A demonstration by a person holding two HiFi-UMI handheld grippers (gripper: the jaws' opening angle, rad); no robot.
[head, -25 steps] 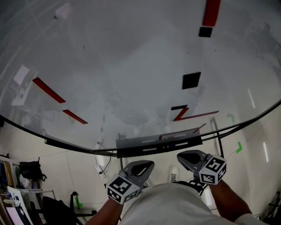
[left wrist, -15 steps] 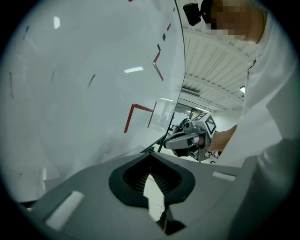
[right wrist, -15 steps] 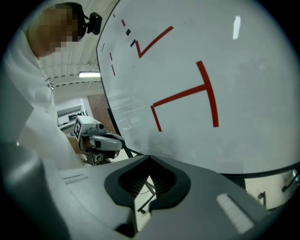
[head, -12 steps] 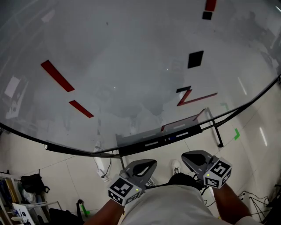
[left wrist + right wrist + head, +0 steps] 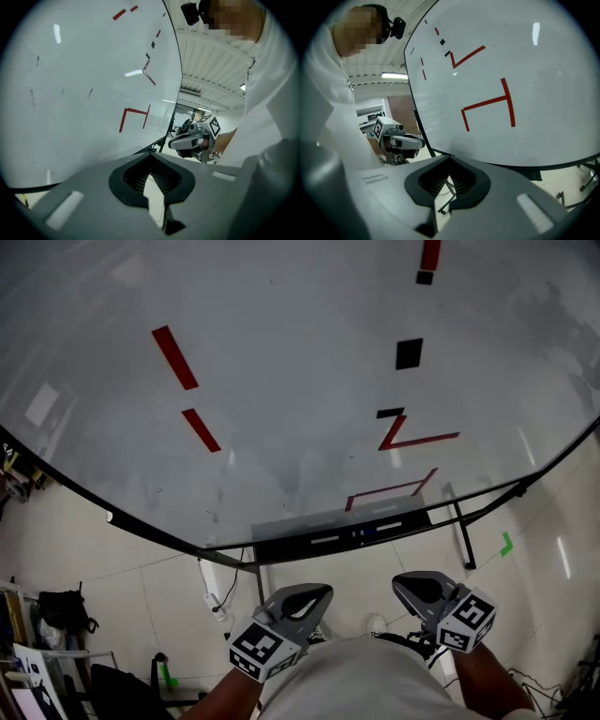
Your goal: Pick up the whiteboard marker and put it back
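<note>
Nearest the body, below the whiteboard (image 5: 281,409), the left gripper (image 5: 311,594) and the right gripper (image 5: 412,583) each have their jaws closed together on nothing. Farther on, the tray (image 5: 281,547) on the whiteboard's lower edge holds slim pale shapes (image 5: 324,540); whether one is the marker cannot be told. Red lines (image 5: 175,357) and black squares (image 5: 409,353) mark the whiteboard above.

The left gripper (image 5: 314,593) and right gripper (image 5: 411,583) sit side by side just ahead of the torso (image 5: 361,679), jaws together, holding nothing.
</note>
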